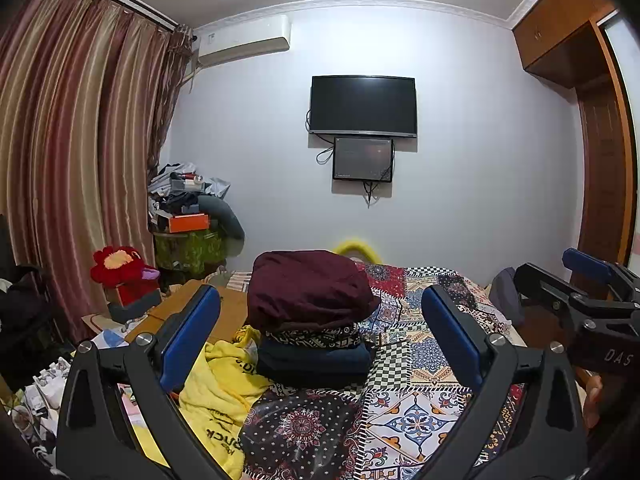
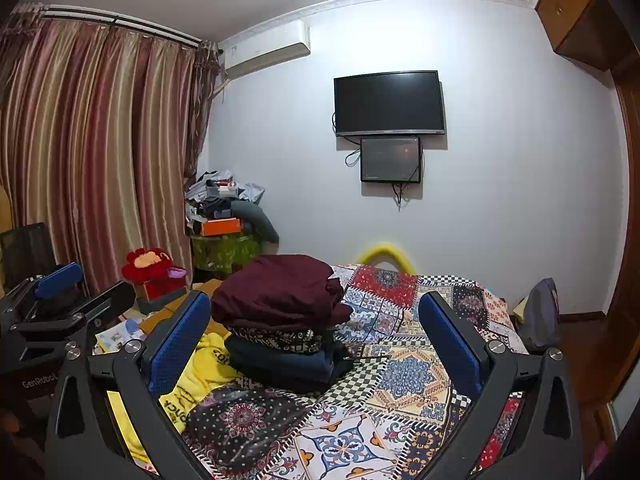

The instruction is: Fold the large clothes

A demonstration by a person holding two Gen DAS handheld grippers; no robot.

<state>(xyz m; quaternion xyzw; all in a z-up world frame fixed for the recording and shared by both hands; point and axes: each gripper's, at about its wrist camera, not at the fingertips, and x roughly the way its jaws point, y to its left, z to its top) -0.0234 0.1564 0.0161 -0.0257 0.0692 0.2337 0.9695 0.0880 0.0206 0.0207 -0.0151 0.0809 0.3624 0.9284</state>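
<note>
A stack of folded clothes stands on the patchwork bed cover (image 1: 420, 416). A maroon garment (image 1: 308, 288) lies on top, with a black-and-white patterned one (image 1: 316, 337) and a navy one (image 1: 316, 362) under it. A crumpled yellow garment (image 1: 224, 392) with black print lies left of the stack. My left gripper (image 1: 320, 293) is open and empty, short of the stack. My right gripper (image 2: 315, 298) is open too, holding nothing, facing the same stack (image 2: 280, 292). Each gripper shows in the other's view: the right gripper (image 1: 560, 270) at the right edge, the left gripper (image 2: 86, 284) at the left edge.
A red plush toy (image 1: 118, 266) sits on boxes left of the bed, near striped curtains (image 1: 72, 140). Piled clutter (image 1: 184, 208) fills the corner. A TV (image 1: 363, 106) hangs on the far wall. A grey bag (image 2: 542, 312) and a wooden wardrobe (image 1: 600, 184) stand right of the bed.
</note>
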